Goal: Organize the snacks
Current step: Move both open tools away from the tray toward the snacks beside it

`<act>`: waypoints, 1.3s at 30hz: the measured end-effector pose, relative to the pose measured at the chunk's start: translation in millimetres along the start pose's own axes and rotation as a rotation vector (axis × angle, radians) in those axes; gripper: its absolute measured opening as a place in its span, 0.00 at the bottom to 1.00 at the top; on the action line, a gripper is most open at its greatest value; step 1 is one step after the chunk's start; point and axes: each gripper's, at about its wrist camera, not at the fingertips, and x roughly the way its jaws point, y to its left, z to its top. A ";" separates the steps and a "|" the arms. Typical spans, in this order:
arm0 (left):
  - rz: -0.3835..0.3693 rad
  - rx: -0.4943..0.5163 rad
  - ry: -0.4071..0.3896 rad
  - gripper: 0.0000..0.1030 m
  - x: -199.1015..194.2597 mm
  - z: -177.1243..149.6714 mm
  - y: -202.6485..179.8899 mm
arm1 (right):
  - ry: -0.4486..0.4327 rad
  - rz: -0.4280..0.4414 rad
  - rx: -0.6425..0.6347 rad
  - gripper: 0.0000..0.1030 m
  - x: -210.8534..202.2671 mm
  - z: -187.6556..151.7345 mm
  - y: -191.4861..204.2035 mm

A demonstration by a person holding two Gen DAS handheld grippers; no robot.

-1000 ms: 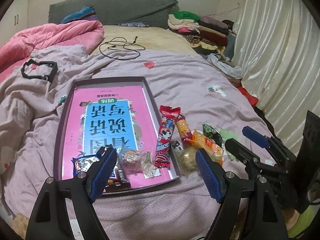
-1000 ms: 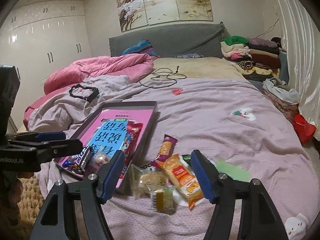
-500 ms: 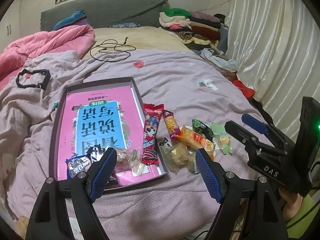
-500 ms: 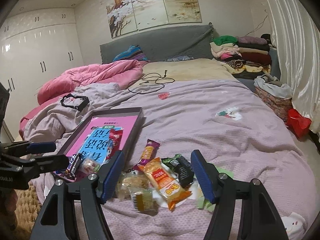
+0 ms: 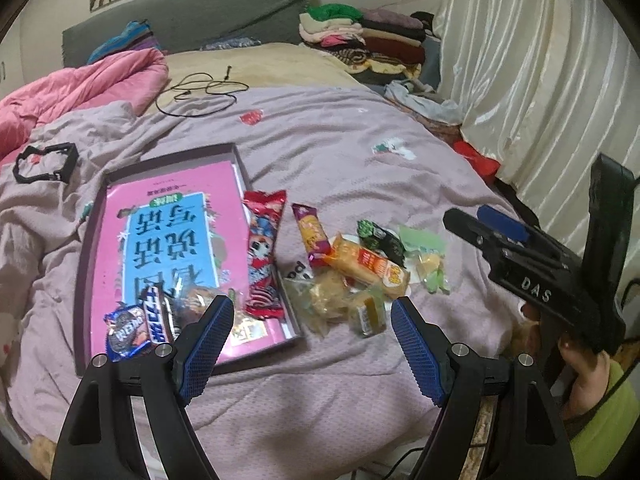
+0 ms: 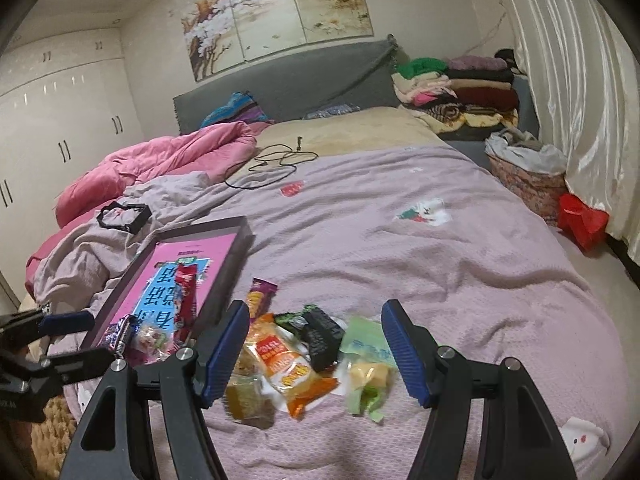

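Observation:
A shallow purple tray (image 5: 93,248) (image 6: 236,256) with a pink-and-blue printed bottom lies on the lilac bedspread. Inside its near end sit a blue cookie pack (image 5: 125,331), a chocolate bar (image 5: 159,314) and small sweets; a long red snack pack (image 5: 262,252) leans over its right rim. Right of the tray lies a loose heap: an orange wafer pack (image 5: 370,266) (image 6: 286,364), a purple-ended bar (image 5: 311,236), a dark green pack (image 6: 320,336) and pale green wrappers (image 6: 366,344). My left gripper (image 5: 312,344) hovers open over the tray's near right corner. My right gripper (image 6: 314,350) hovers open above the heap, nothing between its fingers.
A black cable (image 5: 200,88) and a black plastic frame (image 5: 44,164) lie farther up the bed. A pink duvet (image 5: 80,88) is bunched at the left. Folded clothes (image 5: 360,40) are stacked by the grey headboard. A white curtain (image 5: 540,80) hangs along the right.
Both grippers have shifted sideways along the bed's near edge, so the tray and snacks now sit further left in each view. Jaw widths look unchanged.

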 end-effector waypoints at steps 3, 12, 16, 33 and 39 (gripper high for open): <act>-0.008 0.016 0.010 0.79 3.3 -2.0 -6.7 | 0.003 -0.013 0.009 0.66 0.9 -0.8 -5.9; -0.029 0.037 0.040 0.79 13.8 -8.1 -18.1 | 0.003 -0.061 0.073 0.66 -0.4 -1.5 -35.3; -0.040 0.045 0.056 0.79 20.0 -11.3 -23.6 | 0.018 -0.082 0.085 0.66 3.1 -3.9 -43.3; -0.072 -0.016 0.154 0.79 63.7 -20.8 -34.8 | 0.143 -0.075 0.047 0.66 32.1 -22.2 -38.4; -0.081 -0.039 0.178 0.77 81.1 -18.1 -40.6 | 0.207 -0.067 0.038 0.66 44.8 -30.9 -40.1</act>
